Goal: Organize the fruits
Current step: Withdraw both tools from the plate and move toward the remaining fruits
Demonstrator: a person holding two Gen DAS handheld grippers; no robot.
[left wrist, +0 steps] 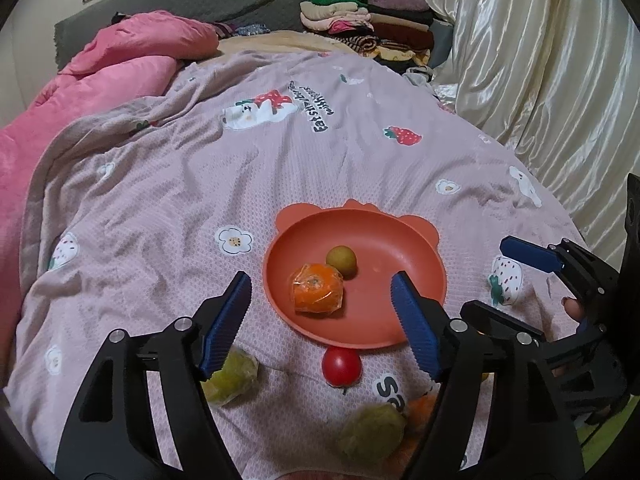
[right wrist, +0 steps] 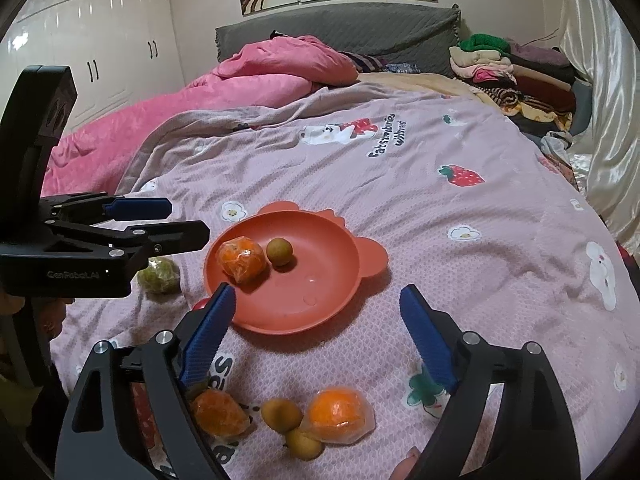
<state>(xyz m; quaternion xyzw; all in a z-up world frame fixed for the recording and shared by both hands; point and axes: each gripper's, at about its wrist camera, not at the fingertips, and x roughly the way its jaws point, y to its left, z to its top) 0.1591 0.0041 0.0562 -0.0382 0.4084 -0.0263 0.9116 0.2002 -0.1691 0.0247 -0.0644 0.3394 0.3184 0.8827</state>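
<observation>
With both the left gripper [left wrist: 322,312] and right gripper [right wrist: 316,330] wide open and empty, and the coral bear-eared plastic plate [right wrist: 328,300] mid-frame, lower the right one squarely over the wrapped orange tangerine [right wrist: 338,414] at the bottom and close gently.

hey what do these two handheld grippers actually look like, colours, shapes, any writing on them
Both match: the left gripper and right gripper have black angular linkage arms with round silver pivot bolts, each ending in two blue finger pads with ribbed, saw-toothed inner faces. Seen from the right wrist camera, the left gripper's black body carries faint grey "GenRobot.AI" lettering. No cables or sleeves are visible.
</observation>
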